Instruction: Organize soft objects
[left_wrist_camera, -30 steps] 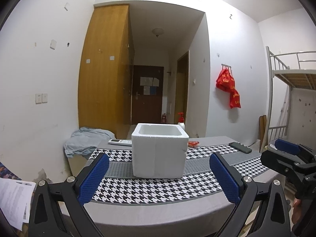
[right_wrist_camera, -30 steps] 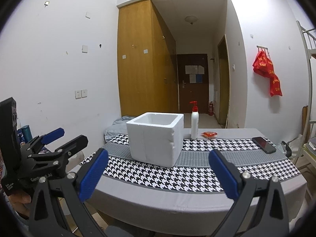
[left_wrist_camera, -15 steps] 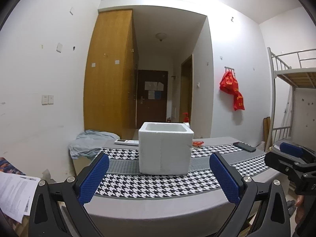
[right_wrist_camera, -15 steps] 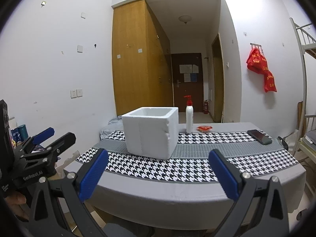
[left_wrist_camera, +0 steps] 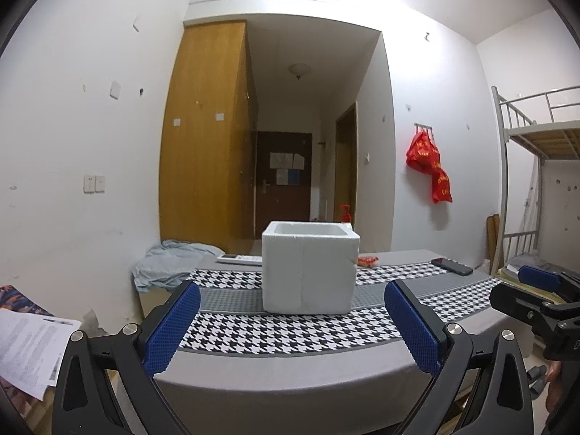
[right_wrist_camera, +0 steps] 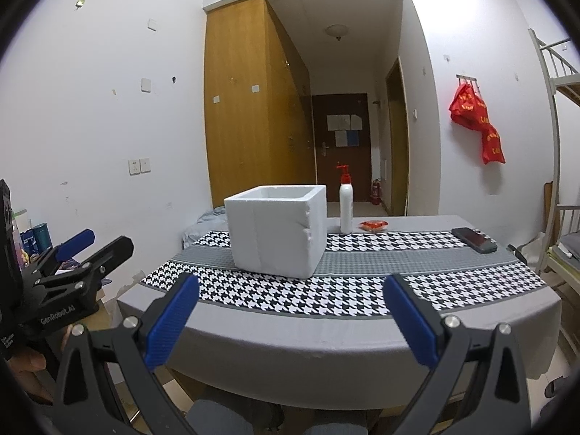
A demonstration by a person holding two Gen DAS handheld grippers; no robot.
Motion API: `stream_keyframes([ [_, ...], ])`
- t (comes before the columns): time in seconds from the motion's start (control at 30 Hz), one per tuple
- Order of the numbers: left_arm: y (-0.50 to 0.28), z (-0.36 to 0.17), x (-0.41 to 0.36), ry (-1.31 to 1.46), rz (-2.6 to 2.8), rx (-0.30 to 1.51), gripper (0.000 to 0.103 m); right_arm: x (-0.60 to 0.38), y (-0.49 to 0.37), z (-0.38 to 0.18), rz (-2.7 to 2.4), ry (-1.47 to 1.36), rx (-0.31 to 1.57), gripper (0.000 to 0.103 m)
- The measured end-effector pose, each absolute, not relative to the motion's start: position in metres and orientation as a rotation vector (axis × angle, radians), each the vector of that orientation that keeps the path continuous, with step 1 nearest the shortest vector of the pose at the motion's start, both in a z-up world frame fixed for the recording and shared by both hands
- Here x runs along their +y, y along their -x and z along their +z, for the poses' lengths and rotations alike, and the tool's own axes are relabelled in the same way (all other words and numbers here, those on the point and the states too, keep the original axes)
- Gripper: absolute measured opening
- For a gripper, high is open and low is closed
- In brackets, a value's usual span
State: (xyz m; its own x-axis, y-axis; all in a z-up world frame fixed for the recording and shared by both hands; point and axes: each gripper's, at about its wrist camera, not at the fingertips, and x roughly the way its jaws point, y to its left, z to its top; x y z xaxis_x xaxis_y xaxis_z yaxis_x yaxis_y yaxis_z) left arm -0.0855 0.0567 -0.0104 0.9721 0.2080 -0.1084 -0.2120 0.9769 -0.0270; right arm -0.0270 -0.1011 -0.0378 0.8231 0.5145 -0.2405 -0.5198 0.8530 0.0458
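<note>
1. While both tools hung short of the near edge of the surface point(right_wrist_camera: 326, 340), a grey-covered table with a black-and-white houndstooth runner point(right_wrist_camera: 348, 290), the left gripper point(left_wrist_camera: 293, 326) had its blue-padded fingers point(left_wrist_camera: 172, 328) spread wide apart, holding nothing.
2. The right gripper point(right_wrist_camera: 290, 320) likewise had its blue pads point(right_wrist_camera: 409, 320) well apart and empty.
3. A white, open-topped, square foam box point(right_wrist_camera: 277, 230) stood upright on the runner, left of centre in the right wrist view and ahead of both grippers, touching neither.
4. Whether anything lay inside the box could not be told.
5. A white pump bottle with a red top point(right_wrist_camera: 345, 206) stood upright just behind the box to its right.
6. A small red packet point(right_wrist_camera: 373, 224) lay beside the bottle on the grey cloth.
7. A dark phone point(right_wrist_camera: 474, 240) lay flat near the right end of the runner, well apart from the box.
8. A white remote control point(left_wrist_camera: 239, 259) lay behind the box on the left.
9. A crumpled pale blue cloth point(left_wrist_camera: 170, 264) was heaped past the far left corner of the surface.
10. Red bags point(right_wrist_camera: 478, 123) hung on the right wall.
</note>
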Motion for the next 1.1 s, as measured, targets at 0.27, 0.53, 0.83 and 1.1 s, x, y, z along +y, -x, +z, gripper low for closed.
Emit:
stream_keyframes([
  [0.27, 0.0886, -0.0069, 0.0566, 0.039, 0.203, 0.105, 0.102, -0.0986, 0.0357, -0.0346, 0.551, 0.046, 0.235, 0.102],
  [0.53, 0.0881, -0.0096, 0.0570, 0.038, 0.201, 0.110, 0.102, -0.0994, 0.0361, -0.0359, 0.547, 0.046, 0.238, 0.102],
  [0.83, 0.0832, -0.0120, 0.0560, 0.029, 0.198, 0.127, 0.102, -0.0974, 0.0315, -0.0386, 0.543, 0.048, 0.260, 0.102],
  [1.1, 0.0853, -0.0114, 0.0549, 0.025, 0.192, 0.125, 0.102, -0.0977, 0.0319, -0.0393, 0.547, 0.052, 0.256, 0.102],
])
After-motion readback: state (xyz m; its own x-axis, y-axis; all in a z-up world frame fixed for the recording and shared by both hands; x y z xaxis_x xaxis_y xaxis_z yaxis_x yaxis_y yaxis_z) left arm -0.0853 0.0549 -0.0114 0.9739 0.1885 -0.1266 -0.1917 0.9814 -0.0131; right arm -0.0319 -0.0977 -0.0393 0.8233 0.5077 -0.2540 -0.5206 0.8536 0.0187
